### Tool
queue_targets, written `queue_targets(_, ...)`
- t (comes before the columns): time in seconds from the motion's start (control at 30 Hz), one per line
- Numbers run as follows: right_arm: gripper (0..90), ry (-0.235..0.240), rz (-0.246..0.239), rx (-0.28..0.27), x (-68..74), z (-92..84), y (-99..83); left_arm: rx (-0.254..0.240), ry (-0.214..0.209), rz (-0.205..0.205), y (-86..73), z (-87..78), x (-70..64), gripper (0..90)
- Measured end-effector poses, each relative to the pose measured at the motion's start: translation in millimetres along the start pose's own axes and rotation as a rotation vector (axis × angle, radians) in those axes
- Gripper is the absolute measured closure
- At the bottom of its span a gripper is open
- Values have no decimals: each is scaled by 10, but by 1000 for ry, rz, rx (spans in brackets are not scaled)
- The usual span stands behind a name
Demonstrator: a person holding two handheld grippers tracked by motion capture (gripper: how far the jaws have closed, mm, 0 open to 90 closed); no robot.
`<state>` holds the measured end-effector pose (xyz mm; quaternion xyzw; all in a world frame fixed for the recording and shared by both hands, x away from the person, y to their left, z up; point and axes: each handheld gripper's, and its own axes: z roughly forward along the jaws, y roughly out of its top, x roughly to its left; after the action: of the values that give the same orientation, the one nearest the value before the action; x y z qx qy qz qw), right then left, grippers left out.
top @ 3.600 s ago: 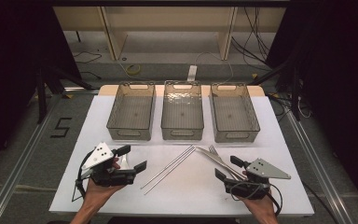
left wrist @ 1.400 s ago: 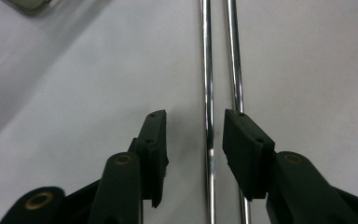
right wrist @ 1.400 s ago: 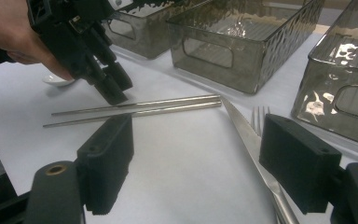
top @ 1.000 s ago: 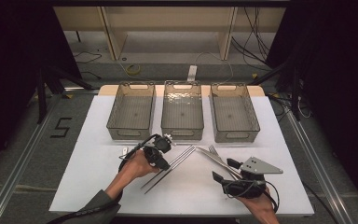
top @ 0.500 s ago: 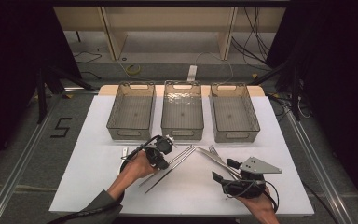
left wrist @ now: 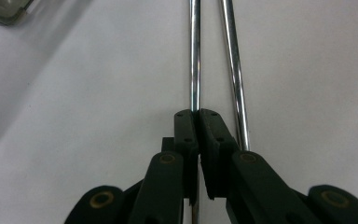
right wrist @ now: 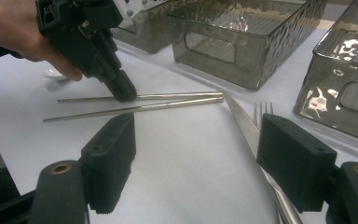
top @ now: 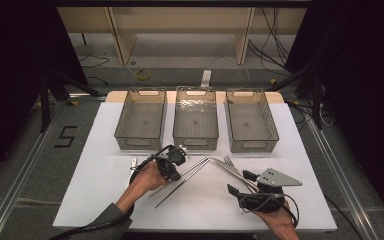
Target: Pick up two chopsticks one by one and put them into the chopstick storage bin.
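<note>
Two metal chopsticks lie side by side on a white table, running diagonally in the high view just in front of the middle of three clear smoky plastic bins. The left gripper, tipped downward from the person's left hand, has its jaws pressed together on the nearer-to-bin chopstick; the jaws have just been closing, and in the left gripper view the thin rod passes straight between the two black pads, which meet around it. The second chopstick lies free just beside the first, almost parallel, outside the jaws on the table. From the right gripper view the same grip is seen side-on: the left gripper bites the upper chopstick near the middle of its length, while the lower chopstick rests untouched below it. The right gripper, held low over the table in the right hand, has its jaws spread wide and grips nothing; a table knife and a fork lie on the table between and beyond its jaws, the knife's tip meeting the chopsticks' ends. A small white spoon lies near the left hand. The left bin, middle bin and right bin stand in a row, apart from the cutlery.
</note>
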<state>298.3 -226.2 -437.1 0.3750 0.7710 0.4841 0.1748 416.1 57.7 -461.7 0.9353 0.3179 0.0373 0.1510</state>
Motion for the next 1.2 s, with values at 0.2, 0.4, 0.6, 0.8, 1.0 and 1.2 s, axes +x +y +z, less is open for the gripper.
queue_targets(0.2, 290, -1, -1, 0, 1, -4, 2, -6, 0, -1, -8, -12, 21, 856)
queue_targets(0.4, 291, -3, -2, -2, -1, -7, 2, -22, -9, -13, -42, -83, 86, 857)
queue_targets(0.6, 291, -1, -5, -6, 3, -7, 1, -38, -9, -6, -70, -187, 111, 857)
queue_targets(0.8, 292, -3, -3, -5, -2, -12, 1, -71, -19, 0, -86, -323, 115, 858)
queue_targets(1.0, 293, -5, -5, -3, -7, -15, 0, -107, -30, 11, -111, -518, 131, 857)
queue_targets(1.2, 295, -8, -3, -3, -7, -15, 0, -153, -63, 16, -149, -731, 126, 857)
